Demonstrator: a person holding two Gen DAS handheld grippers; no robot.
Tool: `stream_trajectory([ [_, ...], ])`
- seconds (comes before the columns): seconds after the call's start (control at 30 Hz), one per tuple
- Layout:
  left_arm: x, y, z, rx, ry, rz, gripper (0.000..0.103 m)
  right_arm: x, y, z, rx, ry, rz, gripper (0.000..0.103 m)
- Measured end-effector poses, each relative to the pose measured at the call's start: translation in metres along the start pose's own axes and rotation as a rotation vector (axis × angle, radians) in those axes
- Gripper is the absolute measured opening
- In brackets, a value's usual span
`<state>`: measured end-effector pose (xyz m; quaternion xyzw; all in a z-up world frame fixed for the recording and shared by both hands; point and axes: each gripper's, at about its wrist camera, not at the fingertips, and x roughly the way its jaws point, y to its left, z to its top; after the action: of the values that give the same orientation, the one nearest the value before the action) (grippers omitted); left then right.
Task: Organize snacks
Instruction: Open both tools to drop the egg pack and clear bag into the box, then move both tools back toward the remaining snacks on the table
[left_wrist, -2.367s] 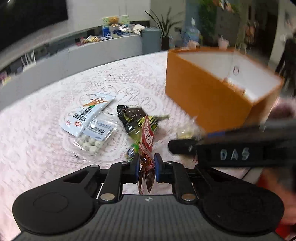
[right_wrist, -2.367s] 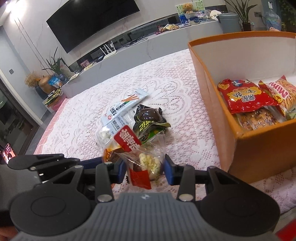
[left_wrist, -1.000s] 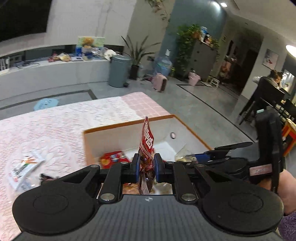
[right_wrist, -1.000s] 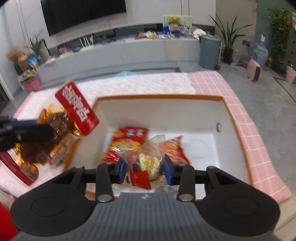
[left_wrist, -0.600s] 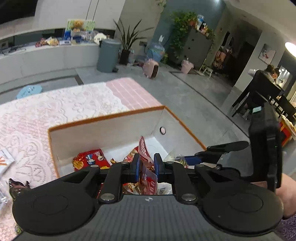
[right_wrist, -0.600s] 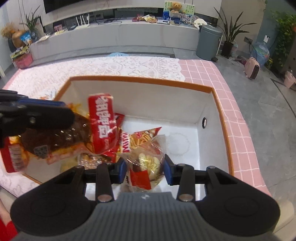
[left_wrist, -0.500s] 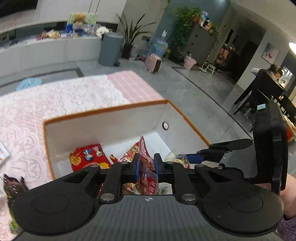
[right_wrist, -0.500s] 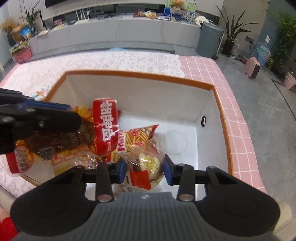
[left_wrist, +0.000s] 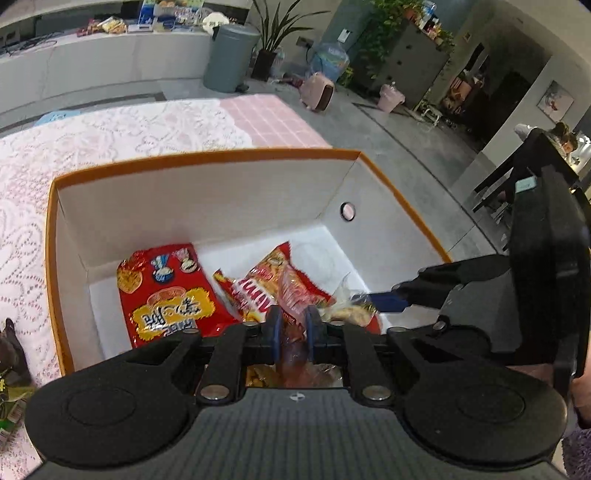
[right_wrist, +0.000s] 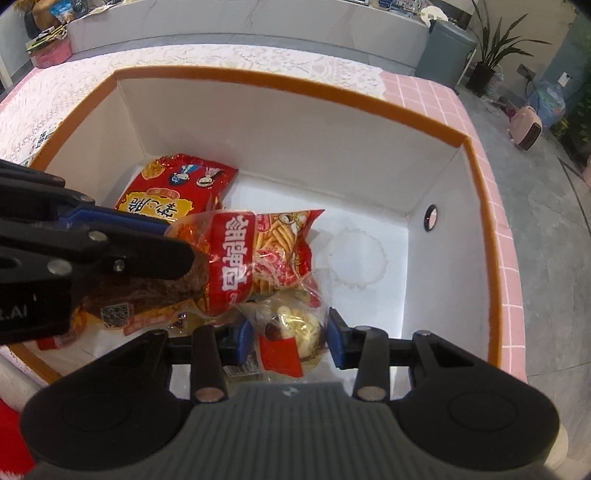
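one orange box (right_wrist: 480, 173), white inside, holding two loose packets on its floor: a red bag (right_wrist: 177, 192) toward the far left corner and a stick-snack bag (right_wrist: 284, 240) beside it. two grippers, both over the box. left gripper (left_wrist: 291, 328): jaws pinched narrow on a red-banded dark snack pouch (right_wrist: 229, 258) (it hangs inside the box walls). right gripper (right_wrist: 290, 341): jaws partly apart, pads pressing a clear bag of pale round snacks (right_wrist: 295, 328), near the box's front wall.
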<state>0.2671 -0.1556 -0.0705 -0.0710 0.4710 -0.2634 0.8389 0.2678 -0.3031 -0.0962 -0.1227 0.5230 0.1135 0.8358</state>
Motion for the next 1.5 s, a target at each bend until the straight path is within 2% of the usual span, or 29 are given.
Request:
stream_trajectory([
  [0.13,0.005,0.002,-0.001,-0.01,0.024,0.007,0.013,0.002,-0.001,0.004,0.0,0.006,0.006,0.04],
  [0.27,-0.003,0.0,-0.003,0.002,0.007,0.01,0.013,-0.001,0.001,0.006,-0.008,0.011,-0.004,0.041],
  [0.43,-0.023,-0.002,-0.002,0.016,-0.028,0.032,0.034,-0.012,0.004,0.008,0.001,-0.013,-0.025,0.049],
  [0.53,-0.038,-0.003,-0.003,0.021,-0.058,0.037,0.047,-0.021,0.006,0.008,0.021,-0.037,-0.037,0.06],
  [0.6,-0.05,-0.004,-0.005,0.026,-0.079,0.039,0.05,-0.03,0.01,0.009,0.037,-0.059,-0.042,0.067],
  [0.73,-0.074,-0.002,-0.009,0.034,-0.12,0.045,0.059,-0.045,0.02,0.01,0.052,-0.104,-0.055,0.075],
  [0.9,-0.104,0.003,-0.017,0.033,-0.17,0.064,0.062,-0.066,0.039,0.008,0.061,-0.168,-0.096,0.077],
  [1.23,-0.161,0.032,-0.035,0.014,-0.269,0.198,0.062,-0.099,0.104,0.001,0.042,-0.329,-0.037,0.079],
  [1.5,-0.187,0.08,-0.054,-0.055,-0.286,0.3,0.062,-0.097,0.153,0.005,0.094,-0.425,0.1,0.08],
])
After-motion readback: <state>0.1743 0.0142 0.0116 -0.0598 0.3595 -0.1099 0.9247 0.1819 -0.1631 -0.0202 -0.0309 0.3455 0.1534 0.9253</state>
